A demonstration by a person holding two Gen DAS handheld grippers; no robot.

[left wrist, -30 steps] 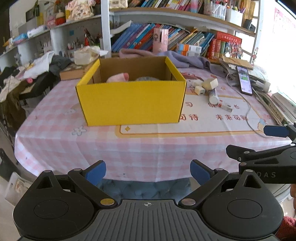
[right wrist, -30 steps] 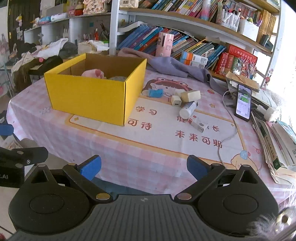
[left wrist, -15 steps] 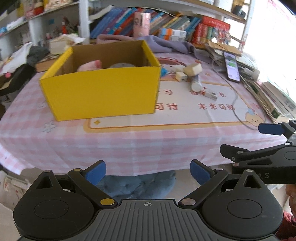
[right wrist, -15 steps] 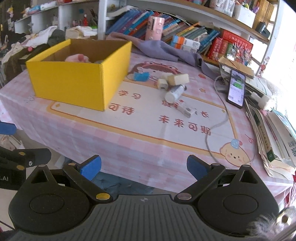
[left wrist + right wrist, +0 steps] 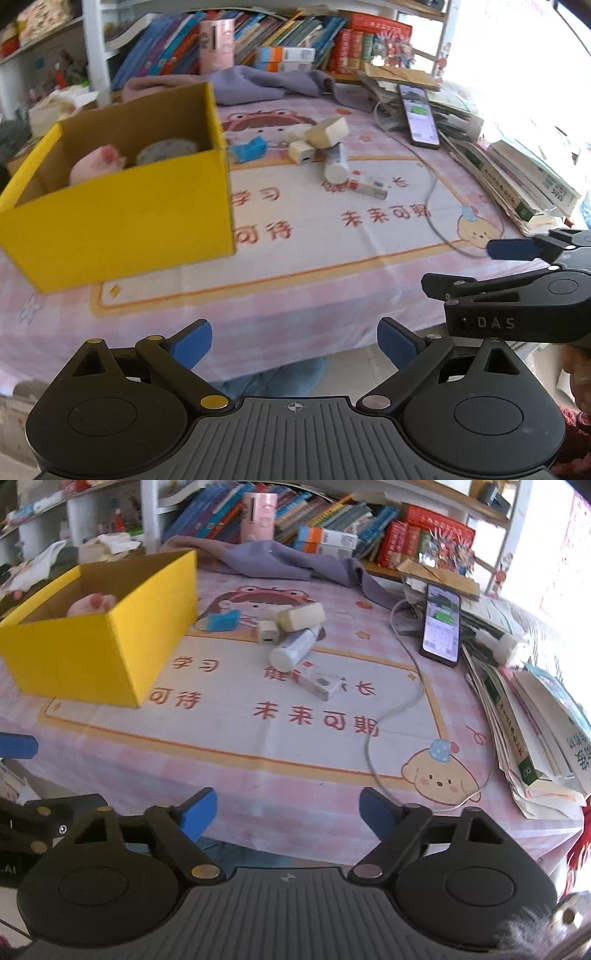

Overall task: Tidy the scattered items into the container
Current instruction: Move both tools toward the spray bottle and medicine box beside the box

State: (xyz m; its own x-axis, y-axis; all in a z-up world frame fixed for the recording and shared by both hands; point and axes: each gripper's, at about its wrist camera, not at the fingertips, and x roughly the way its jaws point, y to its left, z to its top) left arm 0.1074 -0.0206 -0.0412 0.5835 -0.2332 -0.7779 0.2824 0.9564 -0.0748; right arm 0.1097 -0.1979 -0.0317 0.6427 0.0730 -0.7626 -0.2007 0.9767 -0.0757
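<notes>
A yellow cardboard box (image 5: 122,218) (image 5: 92,653) stands on the table's left with a pink plush (image 5: 96,167) and a grey round item (image 5: 166,150) inside. To its right lie a blue clip (image 5: 222,621), a small white charger (image 5: 268,633), a cream block (image 5: 301,615), a white tube (image 5: 295,647) and a small white box (image 5: 319,682). My left gripper (image 5: 294,343) is open and empty at the table's front edge. My right gripper (image 5: 288,814) is open and empty, also at the front edge, to the right of the left one.
A phone (image 5: 441,622) with a white cable (image 5: 391,709) lies right of the items. Stacked books and papers (image 5: 535,716) line the right edge. A purple cloth (image 5: 288,559) lies at the back below a bookshelf (image 5: 332,520).
Both grippers have moved forward and up toward the table, and the views have turned rightward toward the scattered items. Both stay open and empty.
</notes>
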